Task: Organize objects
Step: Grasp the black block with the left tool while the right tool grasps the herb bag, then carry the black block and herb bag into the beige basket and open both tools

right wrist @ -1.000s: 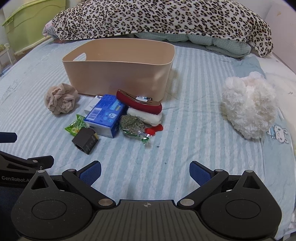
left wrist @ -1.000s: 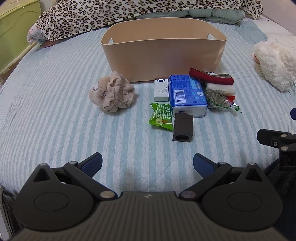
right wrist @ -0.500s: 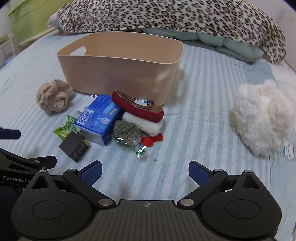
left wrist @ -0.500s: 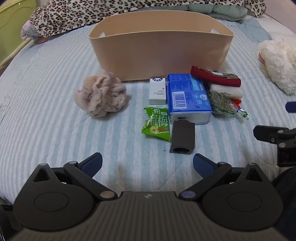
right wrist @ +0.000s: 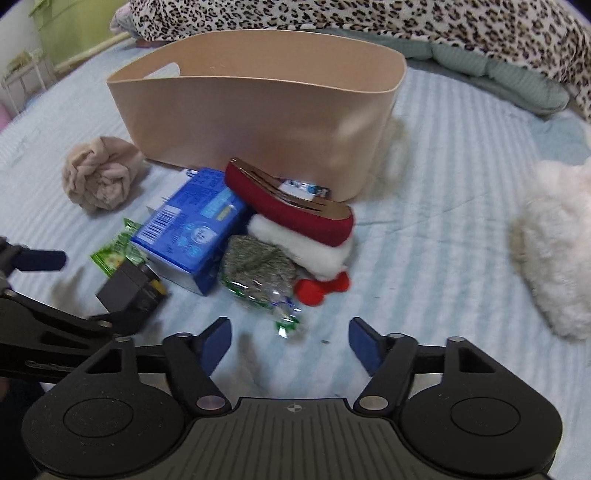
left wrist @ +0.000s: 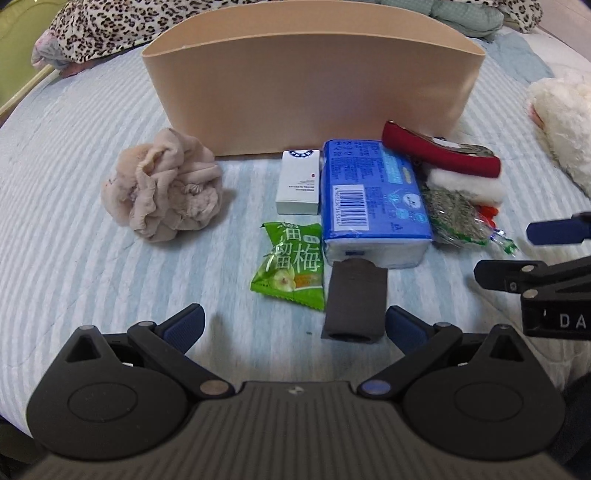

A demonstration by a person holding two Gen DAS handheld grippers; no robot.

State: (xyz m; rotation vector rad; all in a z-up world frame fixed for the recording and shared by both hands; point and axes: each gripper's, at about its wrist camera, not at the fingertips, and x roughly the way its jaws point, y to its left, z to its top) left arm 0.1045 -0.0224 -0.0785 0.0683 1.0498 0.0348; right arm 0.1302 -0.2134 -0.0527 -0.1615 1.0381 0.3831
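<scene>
A beige bin point(left wrist: 310, 85) stands on the striped bed, also in the right wrist view point(right wrist: 258, 110). In front of it lie a crumpled beige cloth point(left wrist: 166, 192), a white box point(left wrist: 298, 182), a blue tissue pack point(left wrist: 369, 203), a green snack packet point(left wrist: 291, 266), a dark block point(left wrist: 356, 301), a red and white slipper point(left wrist: 443, 155) and a greenish wrapped pack point(right wrist: 258, 266). My left gripper point(left wrist: 293, 326) is open, just short of the dark block and snack packet. My right gripper point(right wrist: 290, 341) is open, just short of the wrapped pack.
A white plush toy point(right wrist: 554, 240) lies to the right. A leopard-print blanket point(right wrist: 369, 22) lies behind the bin. A green cabinet point(right wrist: 74, 29) stands at the far left. The other gripper shows at each view's edge point(left wrist: 535, 280).
Both grippers have moved forward toward the pile in front of the bin, which now looks larger and closer. Both stay open. Nothing on the bed has moved.
</scene>
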